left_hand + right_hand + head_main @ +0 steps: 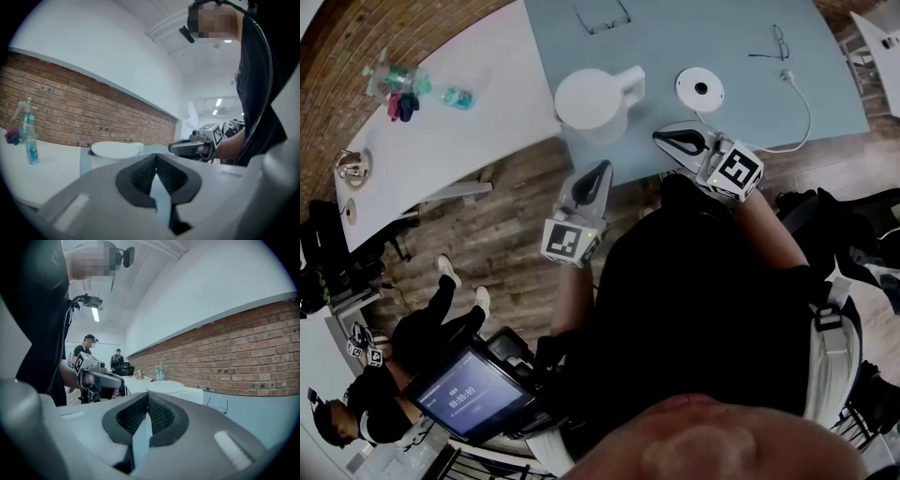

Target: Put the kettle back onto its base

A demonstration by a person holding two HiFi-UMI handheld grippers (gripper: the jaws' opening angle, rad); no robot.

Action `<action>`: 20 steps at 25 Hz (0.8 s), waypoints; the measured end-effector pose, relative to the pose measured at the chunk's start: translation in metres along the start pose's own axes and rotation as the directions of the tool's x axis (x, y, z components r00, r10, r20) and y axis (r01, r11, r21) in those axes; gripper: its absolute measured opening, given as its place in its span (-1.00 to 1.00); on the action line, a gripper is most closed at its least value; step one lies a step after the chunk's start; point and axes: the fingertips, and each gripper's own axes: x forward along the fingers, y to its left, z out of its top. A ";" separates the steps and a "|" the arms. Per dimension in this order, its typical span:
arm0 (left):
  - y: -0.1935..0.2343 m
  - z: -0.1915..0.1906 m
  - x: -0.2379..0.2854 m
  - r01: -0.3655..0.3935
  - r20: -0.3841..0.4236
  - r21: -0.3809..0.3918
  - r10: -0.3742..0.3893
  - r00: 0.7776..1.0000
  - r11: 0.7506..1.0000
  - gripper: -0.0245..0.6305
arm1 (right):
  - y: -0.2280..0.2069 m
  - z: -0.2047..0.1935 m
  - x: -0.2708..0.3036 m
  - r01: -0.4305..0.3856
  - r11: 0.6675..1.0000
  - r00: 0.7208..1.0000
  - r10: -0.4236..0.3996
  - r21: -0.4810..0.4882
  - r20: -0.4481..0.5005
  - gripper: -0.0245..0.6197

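Both closed, empty: left gripper (602,169), right gripper (661,139), near kettle (592,101); base (700,90) beside. Risk: shut jaws shoving kettle off table (703,37), edge seemingly close.

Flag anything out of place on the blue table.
The kettle stands on the table beside its base, apart from it rather than on it. The base is bare, and its cord loops across the table. Nothing looks spilled or damaged.
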 end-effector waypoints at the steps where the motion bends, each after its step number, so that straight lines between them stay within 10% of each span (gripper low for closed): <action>1: 0.001 0.001 0.002 0.001 0.001 0.002 -0.001 1.000 1.000 -0.92 | -0.003 0.000 0.001 0.002 1.000 1.000 -0.002 0.001 -0.001 -0.91; 12: 0.008 0.018 0.024 0.010 -0.018 -0.002 -0.010 1.000 1.000 -0.92 | -0.037 -0.006 0.007 0.038 0.999 0.999 -0.037 0.007 -0.019 -0.91; 20: 0.016 0.010 0.031 -0.006 0.011 0.025 0.006 1.000 1.000 -0.92 | -0.085 -0.036 0.011 0.200 0.980 0.973 -0.197 0.013 -0.116 -0.47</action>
